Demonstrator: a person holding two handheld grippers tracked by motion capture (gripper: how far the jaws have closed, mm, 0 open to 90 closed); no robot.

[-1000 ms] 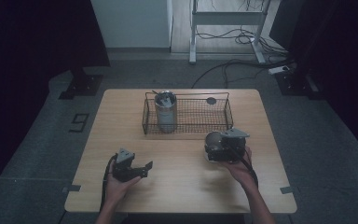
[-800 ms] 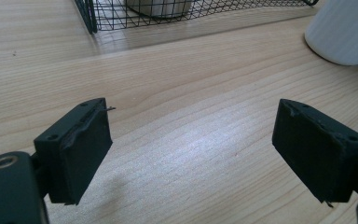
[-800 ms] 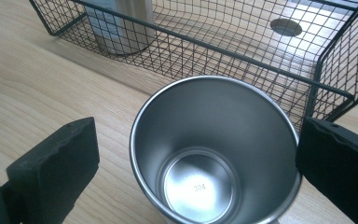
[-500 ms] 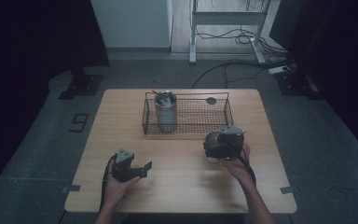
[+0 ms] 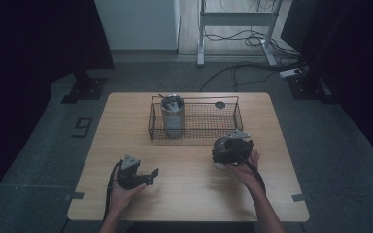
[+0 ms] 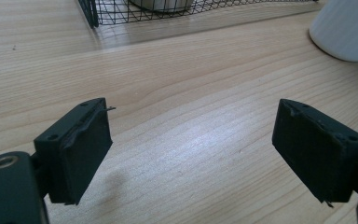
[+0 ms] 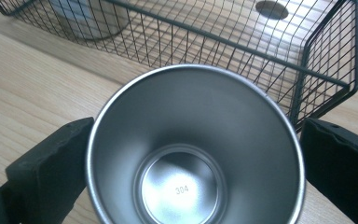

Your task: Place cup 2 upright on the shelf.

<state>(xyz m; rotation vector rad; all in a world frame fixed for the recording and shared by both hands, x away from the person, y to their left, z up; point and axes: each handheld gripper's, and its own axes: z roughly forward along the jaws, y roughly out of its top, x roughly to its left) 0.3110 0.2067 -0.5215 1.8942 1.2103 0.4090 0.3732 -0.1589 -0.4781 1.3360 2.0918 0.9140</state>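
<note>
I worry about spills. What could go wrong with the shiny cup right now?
The steel cup sits between the right gripper pads, just before the wire basket. Its smooth wall might slip, and it could bump the basket's rim when lifted over.

- A wire basket (image 5: 194,119) sits on the table (image 5: 189,199), toward its far edge and about midway across.
- A steel canister (image 5: 172,115) stands in the basket's left end.
- The steel cup (image 7: 195,149) stands just in front of the basket's right end, between the right gripper's (image 5: 231,150) jaws.
- The left gripper (image 5: 135,173) is at the near left, well apart from the cup.
</note>
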